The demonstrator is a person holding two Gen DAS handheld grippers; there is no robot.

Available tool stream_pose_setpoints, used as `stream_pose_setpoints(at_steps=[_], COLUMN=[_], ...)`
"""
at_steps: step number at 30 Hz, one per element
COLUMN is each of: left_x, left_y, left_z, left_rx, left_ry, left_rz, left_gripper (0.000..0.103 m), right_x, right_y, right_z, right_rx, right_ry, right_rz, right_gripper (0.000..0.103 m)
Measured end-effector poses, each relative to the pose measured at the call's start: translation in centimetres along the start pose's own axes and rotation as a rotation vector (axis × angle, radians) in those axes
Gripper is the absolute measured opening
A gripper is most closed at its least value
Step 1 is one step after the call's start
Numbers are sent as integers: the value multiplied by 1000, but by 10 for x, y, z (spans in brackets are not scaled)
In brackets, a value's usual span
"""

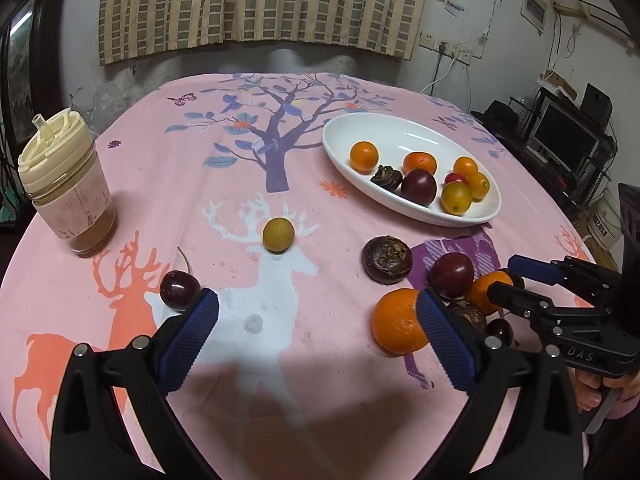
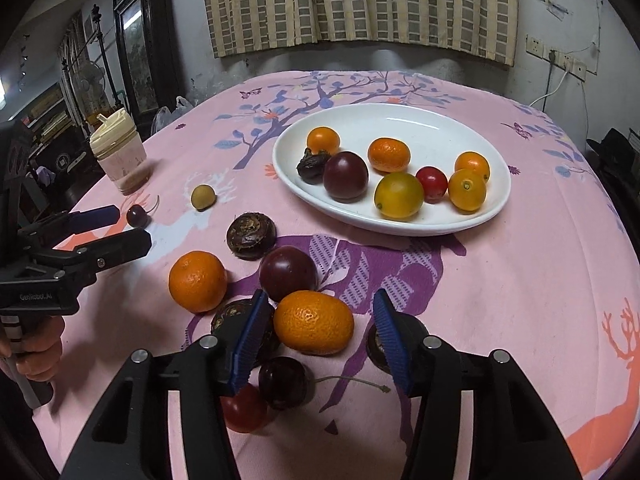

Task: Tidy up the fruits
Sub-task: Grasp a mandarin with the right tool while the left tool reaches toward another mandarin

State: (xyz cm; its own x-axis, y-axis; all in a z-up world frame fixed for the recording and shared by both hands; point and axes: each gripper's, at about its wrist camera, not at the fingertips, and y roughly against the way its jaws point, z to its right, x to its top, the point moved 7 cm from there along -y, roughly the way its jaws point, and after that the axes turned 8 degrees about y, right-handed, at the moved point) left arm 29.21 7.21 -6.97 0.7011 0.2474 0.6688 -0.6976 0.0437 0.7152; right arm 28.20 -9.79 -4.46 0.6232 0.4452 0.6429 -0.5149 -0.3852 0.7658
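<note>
The right gripper (image 2: 318,334) is hovering low over the cluster of loose fruit at the near right part of the table (image 2: 540,280), its fingers spread wide on either side of an oblong orange (image 2: 314,322), with nothing gripped. The left gripper (image 1: 318,320) is also standing wide and empty over the near middle of the table, with a dark cherry (image 1: 179,290) just beside its left finger and a round orange (image 1: 398,320) just beside its right one. The white dish (image 2: 400,120), toward the far right of the table, is already holding several oranges, small tomatoes, a plum and a dark knobbly fruit. The main risk is sitting in the crowding: a plum (image 2: 288,272), a stemmed cherry (image 2: 284,382), a red tomato (image 2: 244,408) and dark knobbly fruits are lying tight around the oblong orange, so the closing fingers are likely to nudge a neighbour and send it rolling toward the near edge. The orange's smooth rounded skin is also likely to squirt out if the pads are catching it off centre. A small yellow fruit (image 1: 278,234) is lying alone in the middle, and a lidded cup (image 1: 66,184) is standing at the left edge, well apart from both grippers. The two grippers are working close together, so a careless swing is risking a knock between them.
</note>
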Motion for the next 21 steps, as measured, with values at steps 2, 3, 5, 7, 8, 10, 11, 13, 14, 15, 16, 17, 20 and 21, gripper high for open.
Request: stream_pose_setpoints(at_steps=[2, 3, 5, 7, 8, 10, 11, 13, 14, 15, 16, 17, 20, 21], left_x=[-1, -1, -2, -2, -2, -3, -3, -4, -4, -4, -5, -6, -10, -13], left_y=[0, 0, 0, 1, 1, 2, 2, 1, 1, 0, 0, -1, -3, -4], left_z=[0, 0, 0, -1, -1, 0, 0, 0, 0, 1, 1, 2, 10, 15], left_rx=[5, 5, 2, 2, 1, -1, -2, -1, 1, 3, 1, -2, -19, -32], left_ry=[-5, -6, -3, -2, -2, -5, -6, -11, -12, -12, -13, -15, -44, -68], left_rz=[2, 1, -2, 0, 2, 3, 3, 3, 2, -1, -3, -7, -13, -15], left_gripper=[97, 97, 97, 97, 97, 97, 97, 97, 97, 97, 97, 97, 97, 97], right_x=[0, -1, -2, -3, -5, -5, -5, -5, -5, -4, -4, -1, 4, 5], right_y=[-3, -4, -6, -8, -10, -10, -10, -9, -9, -8, -7, -3, 8, 10], right_z=[1, 0, -2, -3, -4, -3, -3, -2, -2, 0, 1, 5, 16, 19], right_rx=[2, 3, 7, 5, 5, 14, 20, 25, 28, 33, 38, 46, 41, 37], right_ry=[-1, 1, 9, 16, 16, 9, 4, 0, -6, -20, -36, -64, -118, -131], right_rz=[-11, -15, -23, -33, -39, -39, -39, -38, -37, -34, -26, -5, 46, 56], right_gripper=[51, 49, 49, 48, 47, 45, 45, 44, 43, 43, 43, 43, 43, 43])
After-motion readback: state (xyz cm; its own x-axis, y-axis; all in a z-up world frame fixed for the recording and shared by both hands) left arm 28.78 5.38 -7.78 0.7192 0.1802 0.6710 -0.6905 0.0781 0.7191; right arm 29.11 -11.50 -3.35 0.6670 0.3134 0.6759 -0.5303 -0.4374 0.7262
